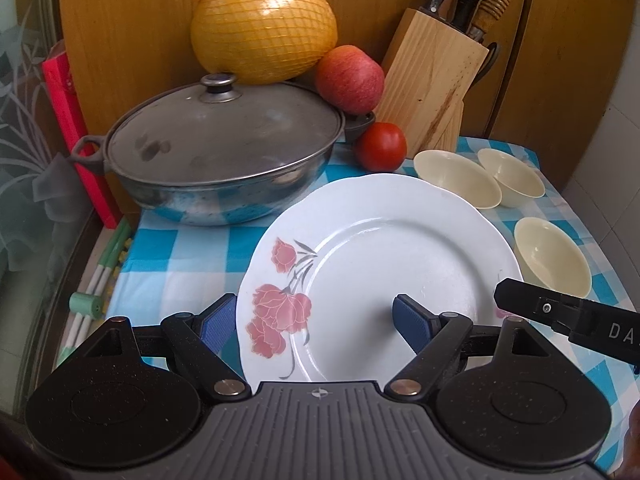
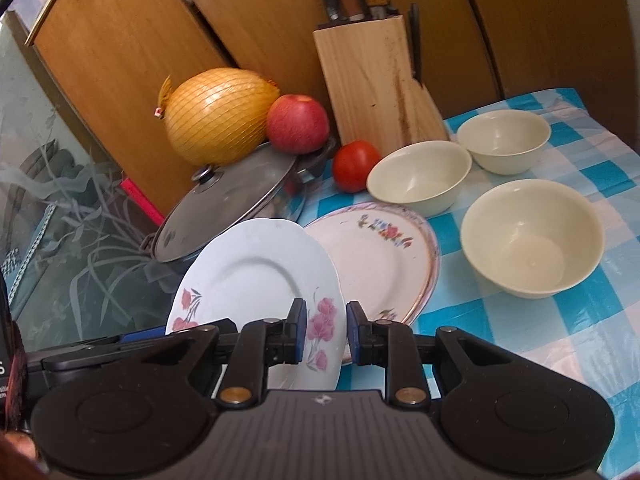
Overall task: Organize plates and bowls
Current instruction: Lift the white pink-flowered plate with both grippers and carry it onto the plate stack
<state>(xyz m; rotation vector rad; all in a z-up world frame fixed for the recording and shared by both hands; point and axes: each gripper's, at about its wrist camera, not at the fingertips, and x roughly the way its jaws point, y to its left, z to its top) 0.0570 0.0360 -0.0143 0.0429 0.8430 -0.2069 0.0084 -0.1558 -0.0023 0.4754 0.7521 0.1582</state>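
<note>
A white plate with pink flowers (image 1: 380,264) is tilted above the checked tablecloth. My left gripper (image 1: 312,324) is open, its fingers wide apart, one on each side of the plate's near rim. My right gripper (image 2: 326,328) straddles the same plate's (image 2: 260,276) right rim with narrow gaps at both pads; whether it grips is unclear. It shows as a black arm in the left wrist view (image 1: 560,316). A second plate with a pink rim (image 2: 384,256) lies flat behind. Three cream bowls (image 2: 532,240) (image 2: 420,176) (image 2: 504,140) stand upright to the right.
A lidded metal pot (image 1: 224,152) stands at the left with a netted pomelo (image 1: 264,24) and an apple (image 1: 350,78) on it. A tomato (image 1: 380,146) and a wooden knife block (image 1: 432,80) stand at the back. Wooden boards line the wall. Glass edges the left.
</note>
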